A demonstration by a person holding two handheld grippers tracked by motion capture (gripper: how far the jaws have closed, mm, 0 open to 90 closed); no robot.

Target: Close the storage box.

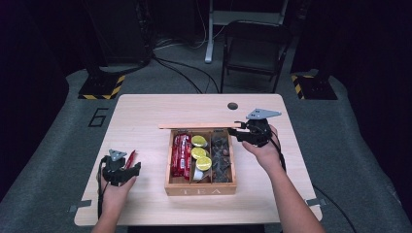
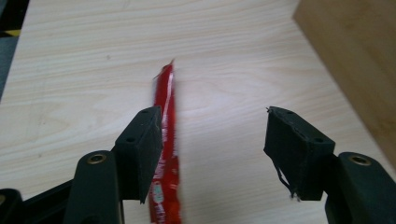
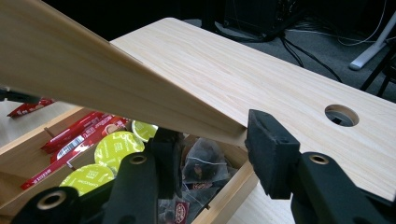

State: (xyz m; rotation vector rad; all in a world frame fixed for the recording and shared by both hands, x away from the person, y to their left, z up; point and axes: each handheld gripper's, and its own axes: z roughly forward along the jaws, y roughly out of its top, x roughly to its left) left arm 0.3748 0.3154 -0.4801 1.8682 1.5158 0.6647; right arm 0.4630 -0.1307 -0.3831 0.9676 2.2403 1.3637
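Note:
A wooden tea box [image 1: 200, 189] stands mid-table, with red sachets, lime-green capsules [image 1: 200, 153] and dark tea bags in three compartments. Its lid [image 1: 199, 125] is raised and seen edge-on. My right gripper [image 1: 238, 130] is at the lid's right end. In the right gripper view the jaws [image 3: 212, 149] stand apart with the lid's corner [image 3: 229, 128] between them, touching the right pad [image 3: 271, 149]. My left gripper [image 1: 128, 167] hovers low over the table left of the box, open [image 2: 212, 126]. A loose red sachet [image 2: 166, 93] lies flat just inside its left pad.
The box's outer wall [image 2: 355, 56] is close on the right of the left gripper. A round cable hole [image 1: 232, 106] sits in the table behind the box. A folding chair [image 1: 255, 46] and cables are on the floor beyond the table.

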